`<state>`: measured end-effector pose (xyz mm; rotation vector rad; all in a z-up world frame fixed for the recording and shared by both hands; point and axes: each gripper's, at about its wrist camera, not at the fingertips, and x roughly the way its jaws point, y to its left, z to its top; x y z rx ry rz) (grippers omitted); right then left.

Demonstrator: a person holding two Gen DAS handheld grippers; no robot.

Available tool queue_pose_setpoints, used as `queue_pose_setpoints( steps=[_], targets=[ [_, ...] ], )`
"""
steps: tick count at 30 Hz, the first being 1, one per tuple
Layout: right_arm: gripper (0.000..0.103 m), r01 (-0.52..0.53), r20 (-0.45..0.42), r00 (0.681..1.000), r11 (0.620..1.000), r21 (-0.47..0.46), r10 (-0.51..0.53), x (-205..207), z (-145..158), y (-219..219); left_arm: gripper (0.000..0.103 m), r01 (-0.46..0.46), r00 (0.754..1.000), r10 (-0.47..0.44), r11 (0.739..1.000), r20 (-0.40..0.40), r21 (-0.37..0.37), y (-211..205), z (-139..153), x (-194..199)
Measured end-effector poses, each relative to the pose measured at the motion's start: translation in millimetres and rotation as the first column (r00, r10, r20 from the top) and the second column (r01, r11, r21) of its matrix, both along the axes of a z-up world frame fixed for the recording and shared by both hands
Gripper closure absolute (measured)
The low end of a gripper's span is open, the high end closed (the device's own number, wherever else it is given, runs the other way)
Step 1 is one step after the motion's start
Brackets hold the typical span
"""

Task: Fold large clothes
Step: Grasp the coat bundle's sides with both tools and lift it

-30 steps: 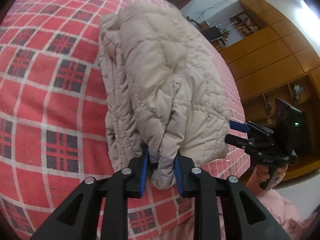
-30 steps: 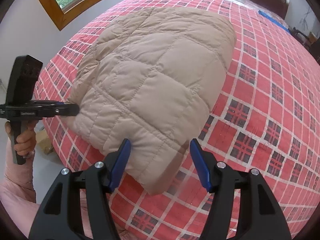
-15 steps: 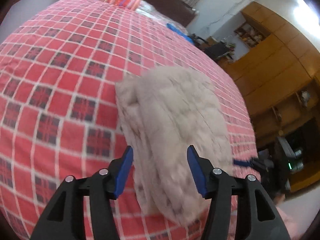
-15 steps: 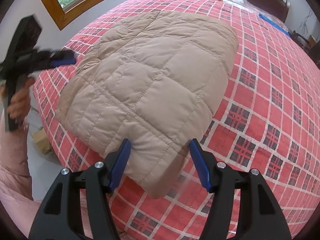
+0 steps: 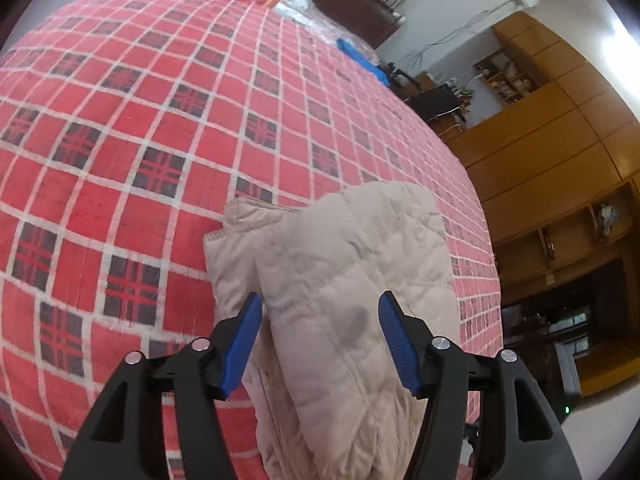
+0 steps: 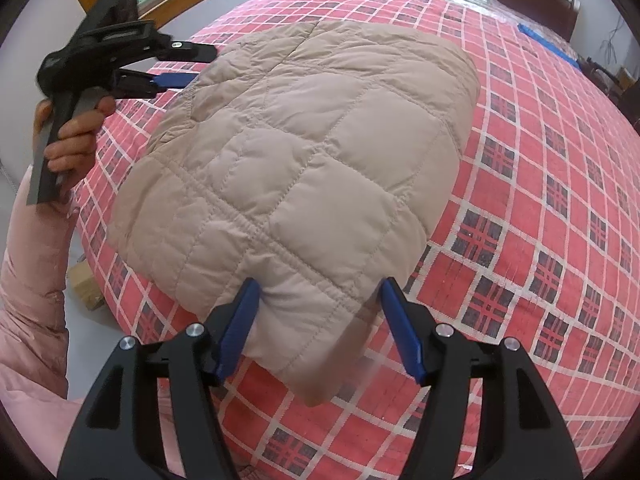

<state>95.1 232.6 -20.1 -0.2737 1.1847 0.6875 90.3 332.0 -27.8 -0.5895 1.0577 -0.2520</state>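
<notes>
Beige puffy coat [image 6: 304,152] lay folded on the red checked bed [image 6: 540,208]. Left tongs [image 5: 320,340] and right tongs [image 6: 318,320] both wide open, holding nothing.

Both grippers are black with blue finger pads [image 5: 394,340] and silver screws; the person wears a pink quilted sleeve [image 6: 32,280]

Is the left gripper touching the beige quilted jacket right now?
Apart. In the right wrist view the left gripper is raised, jaws open, with red plaid bedspread visible between its blue tips and the jacket edge.
</notes>
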Motion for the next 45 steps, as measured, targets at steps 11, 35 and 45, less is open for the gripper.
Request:
queue_pose_setpoints(
  steps=[11, 35, 45],
  targets=[
    [0.038, -0.009, 0.000, 1.000, 1.000, 0.004, 0.009, 3, -1, 0, 0.092, -0.048, 0.998, 0.050, 0.997, 0.024, -0.068, 16, -8, -5],
    [0.025, 0.246, -0.338, 0.936, 0.871, 0.426, -0.099, 79, -16, -85, 0.021, 0.019, 0.996, -0.001, 0.980, 0.091, -0.197, 33, -38, -66],
    [0.017, 0.340, -0.488, 0.871, 0.788, 0.513, -0.059, 110, -54, -90, 0.016, 0.014, 0.998, 0.002, 0.965, 0.061, -0.263, 36, -73, -58]
  ],
)
